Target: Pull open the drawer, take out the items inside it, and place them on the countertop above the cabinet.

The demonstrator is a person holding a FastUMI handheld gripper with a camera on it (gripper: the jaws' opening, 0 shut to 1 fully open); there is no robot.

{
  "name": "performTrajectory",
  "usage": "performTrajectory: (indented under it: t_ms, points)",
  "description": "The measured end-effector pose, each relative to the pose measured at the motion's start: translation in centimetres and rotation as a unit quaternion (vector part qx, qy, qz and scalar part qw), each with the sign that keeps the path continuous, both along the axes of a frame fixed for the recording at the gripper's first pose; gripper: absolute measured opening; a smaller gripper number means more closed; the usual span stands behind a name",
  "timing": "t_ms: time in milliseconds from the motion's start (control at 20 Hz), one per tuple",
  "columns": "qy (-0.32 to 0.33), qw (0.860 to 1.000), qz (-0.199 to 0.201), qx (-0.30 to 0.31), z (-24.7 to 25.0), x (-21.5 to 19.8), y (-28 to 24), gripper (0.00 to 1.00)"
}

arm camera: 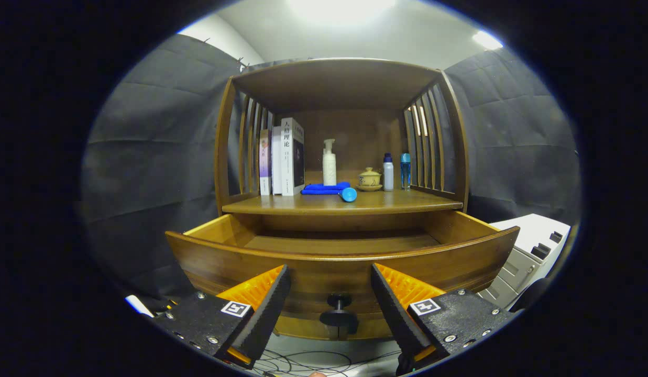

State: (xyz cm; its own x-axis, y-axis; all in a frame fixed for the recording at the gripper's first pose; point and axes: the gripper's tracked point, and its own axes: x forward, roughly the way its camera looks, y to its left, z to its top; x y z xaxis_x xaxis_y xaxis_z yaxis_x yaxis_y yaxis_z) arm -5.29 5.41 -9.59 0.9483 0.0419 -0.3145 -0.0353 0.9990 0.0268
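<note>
Two black fingers of the gripper point(330, 285) stand spread wide apart, holding nothing, with orange ribbed backs showing behind their dark pads. Between them, and just ahead of their tips, sits the black round knob point(338, 310) on the front of the wooden drawer point(344, 262); neither finger touches it. The drawer is pulled well out of the cabinet point(339, 131), and what shows of its floor over the curved front panel is bare wood; the nearest part of the inside is hidden behind that panel. Above the drawer lies the surface point(342, 203), the cabinet's countertop, roofed by a wooden top and closed at both sides by slatted walls. On it, at the left, stand several books point(283, 157) upright against the slats. Beside them a folded blue cloth point(325, 188) lies flat, with a white pump bottle point(329, 162) standing just behind it and a small blue round object point(349, 194) at the cloth's front right corner, near the edge. Further right come a small yellowish lidded cup on a saucer point(370, 179), a white bottle with a blue cap point(388, 172) and a clear blue bottle point(405, 170), close together. Cables point(303, 361) trail on the floor below the drawer.
</note>
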Motion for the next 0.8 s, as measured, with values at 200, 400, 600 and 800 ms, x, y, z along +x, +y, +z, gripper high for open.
performTrajectory:
  t_ms: [200,400,600,800]
  points:
    - [0.001,1.0,-0.012,-0.007,-0.2,0.2,-0.3,0.94]
    - [0.0,0.999,-0.019,-0.036,0.1,0.9,-0.3,0.93]
    - [0.018,0.999,-0.019,-0.034,-0.2,2.1,-0.5,0.93]
    - [0.024,0.999,-0.021,-0.028,-0.5,4.1,-0.7,0.94]
